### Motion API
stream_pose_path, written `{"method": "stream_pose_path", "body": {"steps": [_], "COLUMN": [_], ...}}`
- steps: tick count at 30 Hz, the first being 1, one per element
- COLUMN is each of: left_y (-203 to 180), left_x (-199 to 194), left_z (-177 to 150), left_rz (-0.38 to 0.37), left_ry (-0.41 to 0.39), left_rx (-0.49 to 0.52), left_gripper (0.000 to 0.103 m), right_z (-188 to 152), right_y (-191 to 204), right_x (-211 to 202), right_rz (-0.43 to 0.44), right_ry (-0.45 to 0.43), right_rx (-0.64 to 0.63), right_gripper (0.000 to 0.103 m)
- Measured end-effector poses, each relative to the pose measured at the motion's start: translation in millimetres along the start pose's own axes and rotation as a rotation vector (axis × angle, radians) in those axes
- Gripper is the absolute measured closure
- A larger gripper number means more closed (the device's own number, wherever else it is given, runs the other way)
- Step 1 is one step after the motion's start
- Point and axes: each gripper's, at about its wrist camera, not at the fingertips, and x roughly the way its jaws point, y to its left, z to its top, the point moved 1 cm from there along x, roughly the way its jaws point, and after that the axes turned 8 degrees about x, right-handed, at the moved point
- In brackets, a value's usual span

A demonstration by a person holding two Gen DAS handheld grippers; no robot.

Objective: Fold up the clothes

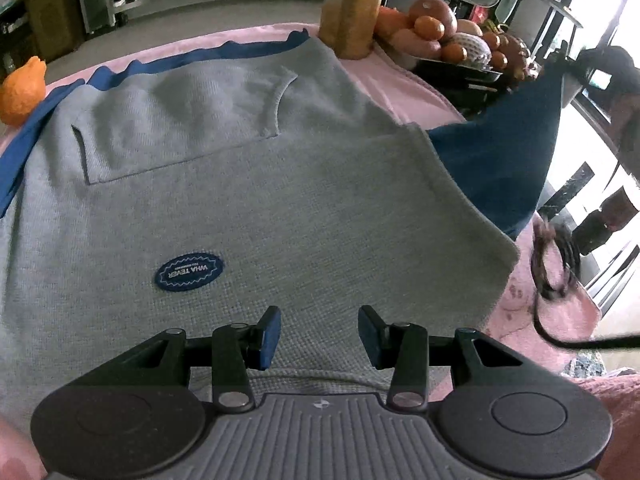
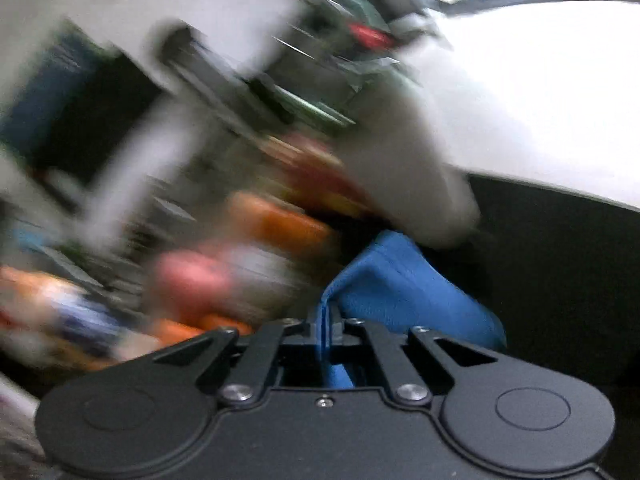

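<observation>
My left gripper (image 1: pixel 319 338) hovers low over the grey waffle-knit sweatshirt (image 1: pixel 248 200), its blue-padded jaws standing partly apart with nothing between them, only the knit showing in the gap. The sweatshirt lies spread flat on a pink cloth-covered table (image 1: pixel 404 80), front side up, with an oval navy badge (image 1: pixel 189 272) just beyond my left pad and a wide kangaroo pocket (image 1: pixel 180 128) further on. Its navy-blue sleeve (image 1: pixel 496 160) rises off the right side of the garment, lifted clear of the table. My right gripper (image 2: pixel 325 320) has that sleeve: in its own view the jaws are pinched tight on a fold of blue cloth (image 2: pixel 400 284), which bunches up past the fingertips; everything behind it is smeared by blur. Beyond the sweatshirt's far navy hem, a tall amber bottle (image 1: pixel 352 12) stands at the table's edge, a metal tray heaped with oranges and other fruit (image 1: pixel 448 40) sits to its right, and a lone knobbly orange (image 1: pixel 22 92) rests at far left.
</observation>
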Motion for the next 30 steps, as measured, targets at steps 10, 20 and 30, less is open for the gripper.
{"method": "stream_pose_path", "body": {"steps": [10, 20, 30], "left_y": [-4, -5, -11], "left_x": [4, 5, 4], "left_z": [-7, -7, -6], "left_rz": [-0.014, -0.011, -0.035], "left_ry": [0.024, 0.032, 0.026], "left_rx": [0.001, 0.009, 0.019], "left_gripper": [0.061, 0.061, 0.061], "right_z": [-7, -10, -6], "right_y": [-38, -51, -9], "right_x": [25, 26, 3], "right_rz": [-0.353, -0.492, -0.584], "right_ry": [0.029, 0.004, -0.074], "right_rx": [-0.062, -0.043, -0.197], "right_gripper": [0.101, 0.101, 0.063]}}
